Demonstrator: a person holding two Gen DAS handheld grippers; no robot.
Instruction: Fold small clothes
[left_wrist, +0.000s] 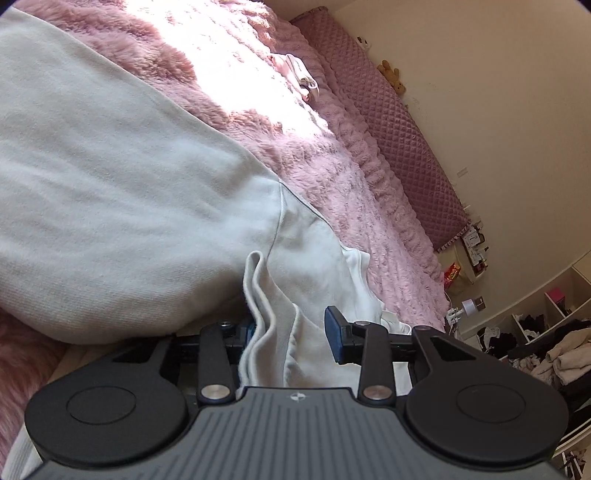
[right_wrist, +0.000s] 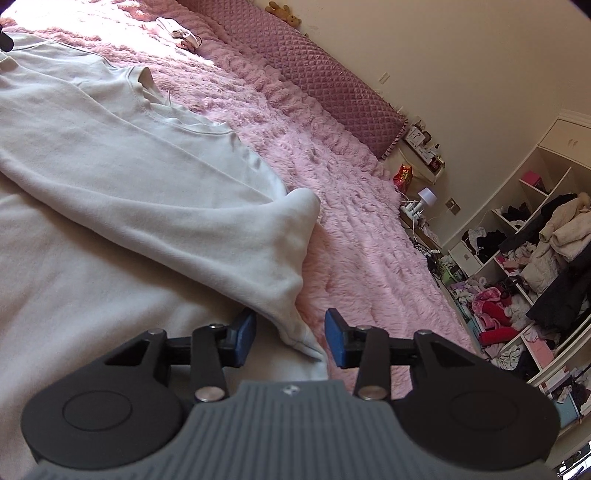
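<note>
White garment (right_wrist: 110, 192) spread on pink fluffy bed cover (right_wrist: 332, 229). Left gripper (left_wrist: 291, 334) jaws parted, bunched fabric between, not pinched. Right gripper (right_wrist: 290, 338) jaws parted, sleeve cuff between, unclamped.

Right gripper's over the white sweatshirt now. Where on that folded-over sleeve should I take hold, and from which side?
Take the sleeve at its cuff end, which lies right between the open right gripper pads. Come in low from the near side, along the sleeve: the cuff is the narrowest part and lies flat at the sweatshirt's edge beside the pink blanket.
</note>
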